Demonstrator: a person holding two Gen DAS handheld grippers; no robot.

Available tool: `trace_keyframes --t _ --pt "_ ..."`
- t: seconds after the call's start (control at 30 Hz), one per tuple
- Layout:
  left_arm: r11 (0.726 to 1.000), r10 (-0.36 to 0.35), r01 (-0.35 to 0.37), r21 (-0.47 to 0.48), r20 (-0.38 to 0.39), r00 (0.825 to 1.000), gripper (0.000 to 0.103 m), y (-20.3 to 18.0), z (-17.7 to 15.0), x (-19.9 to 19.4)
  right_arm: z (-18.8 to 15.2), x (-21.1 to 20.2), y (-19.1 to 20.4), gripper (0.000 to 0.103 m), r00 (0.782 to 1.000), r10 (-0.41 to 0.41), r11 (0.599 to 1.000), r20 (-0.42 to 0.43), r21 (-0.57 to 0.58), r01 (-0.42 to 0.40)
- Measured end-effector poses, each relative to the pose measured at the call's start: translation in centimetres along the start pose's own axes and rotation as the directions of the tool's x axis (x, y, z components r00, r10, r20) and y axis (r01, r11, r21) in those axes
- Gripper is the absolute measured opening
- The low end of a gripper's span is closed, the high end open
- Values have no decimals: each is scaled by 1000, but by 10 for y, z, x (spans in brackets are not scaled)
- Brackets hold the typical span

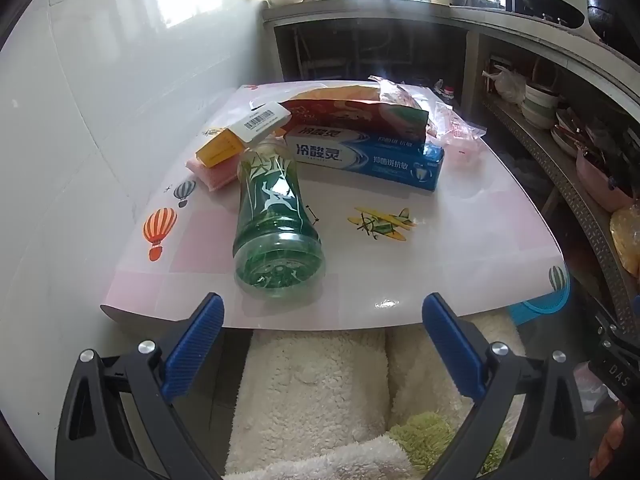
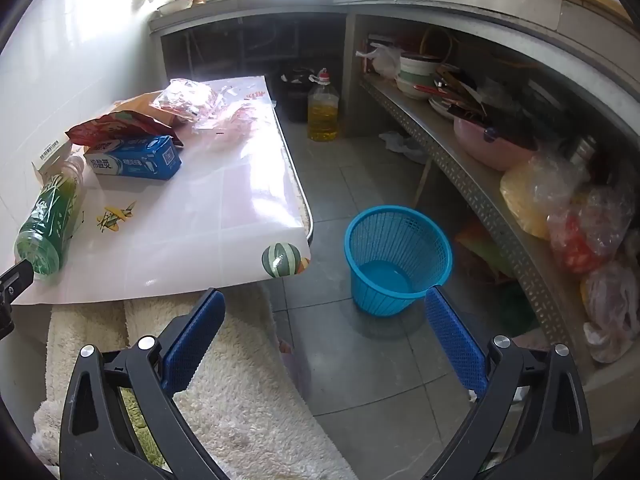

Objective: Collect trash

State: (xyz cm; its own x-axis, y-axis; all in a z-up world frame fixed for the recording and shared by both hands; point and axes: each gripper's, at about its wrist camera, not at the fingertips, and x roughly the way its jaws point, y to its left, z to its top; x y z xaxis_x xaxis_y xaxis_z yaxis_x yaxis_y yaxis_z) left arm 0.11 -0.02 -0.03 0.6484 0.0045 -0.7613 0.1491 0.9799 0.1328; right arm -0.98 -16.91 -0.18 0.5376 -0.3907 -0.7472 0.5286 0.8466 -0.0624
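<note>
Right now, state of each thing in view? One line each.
left gripper: open, holding nothing, short of the table edge
right gripper: open, holding nothing, over the floor
green bottle: lying on its side, base toward the left gripper
toothpaste box: lying flat, closed
snack bag: lying behind the box, looks torn open
blue basket: upright on the floor, empty
oil bottle: upright, capped

Table front bare, green bottle lying nearest – blue basket unobstructed on floor
</note>
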Motion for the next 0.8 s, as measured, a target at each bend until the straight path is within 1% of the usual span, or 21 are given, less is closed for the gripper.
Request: trace_keyframes --t 0.1,0.13,0.27,0.3,0.8 --pt "1000 3 -3 -1 -6 1000 97 -1 2 2 0 -1 0 95 1000 0 1000 2 0 0" --pt "1000 1 -1 3 18 1000 97 0 4 -6 1 -1 0 95 1000 -1 1000 2 0 1" --pt "1000 2 -2 6 21 1000 97 -5 10 -7 2 -2 1 95 1000 -5 1000 4 -2 5" --pt "1000 -12 13 -9 40 999 97 1 3 -7 2 -2 1 95 1000 -5 1000 4 -1 5" --pt "1000 -10 11 -9 42 999 97 1 1 -5 2 -3 1 95 1000 -10 1000 9 0 10"
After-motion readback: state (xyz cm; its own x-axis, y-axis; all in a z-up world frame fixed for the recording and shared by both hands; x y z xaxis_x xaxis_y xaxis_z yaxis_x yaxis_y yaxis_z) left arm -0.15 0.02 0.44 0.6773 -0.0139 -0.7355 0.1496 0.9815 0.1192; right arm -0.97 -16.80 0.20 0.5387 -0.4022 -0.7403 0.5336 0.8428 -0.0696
